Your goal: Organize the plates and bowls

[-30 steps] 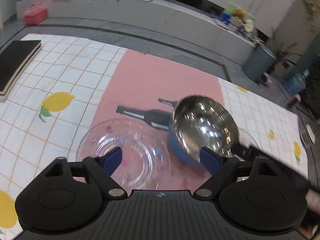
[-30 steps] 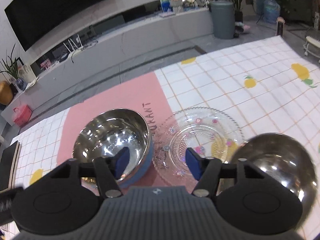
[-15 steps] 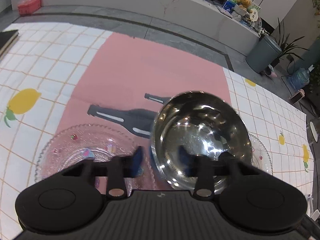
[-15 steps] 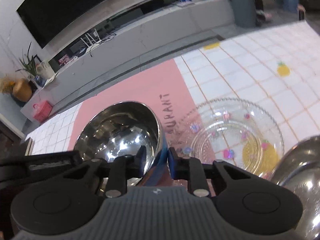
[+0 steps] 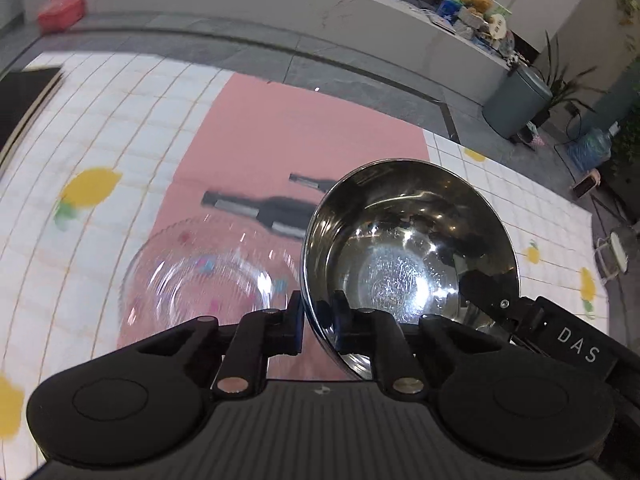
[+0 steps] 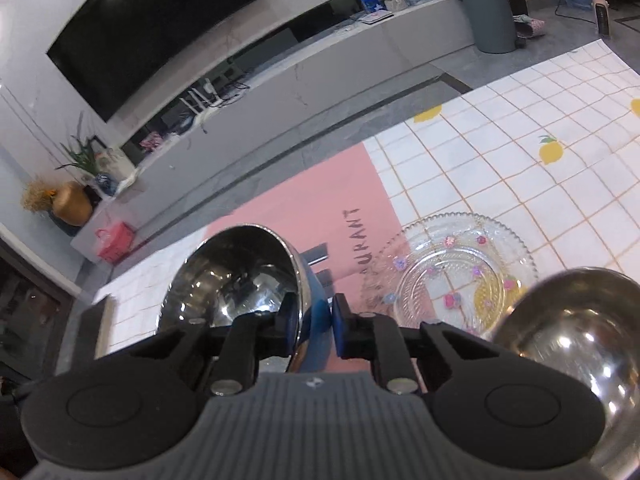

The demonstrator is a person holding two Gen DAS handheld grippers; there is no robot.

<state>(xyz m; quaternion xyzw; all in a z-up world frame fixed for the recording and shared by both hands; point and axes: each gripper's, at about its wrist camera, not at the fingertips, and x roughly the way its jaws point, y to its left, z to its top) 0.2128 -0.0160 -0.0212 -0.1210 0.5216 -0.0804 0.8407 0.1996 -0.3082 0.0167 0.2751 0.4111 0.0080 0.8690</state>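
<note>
A steel bowl [image 5: 408, 248] with a blue outer wall [image 6: 316, 312] hangs tilted over the pink mat, gripped from two sides. My left gripper [image 5: 318, 316] is shut on its left rim, one finger inside and one outside. My right gripper [image 6: 316, 318] is shut on the opposite rim, and its black body [image 5: 560, 336] shows at the bowl's right edge in the left wrist view. One clear glass plate [image 5: 200, 276] with small coloured flowers lies left of the bowl. Another glass plate [image 6: 456, 276] lies to its right. A second steel bowl [image 6: 572, 332] stands right of that plate.
The pink mat [image 5: 300, 136] lies on a white checked tablecloth with lemon prints [image 6: 520, 152]. A black board [image 5: 24, 96] sits at the table's far left. Beyond the far table edge are grey floor and a low white cabinet [image 6: 320, 72].
Both grippers went from open to shut on opposite sides of the bowl's rim. The bowl has since come up and tilted over the mat.
</note>
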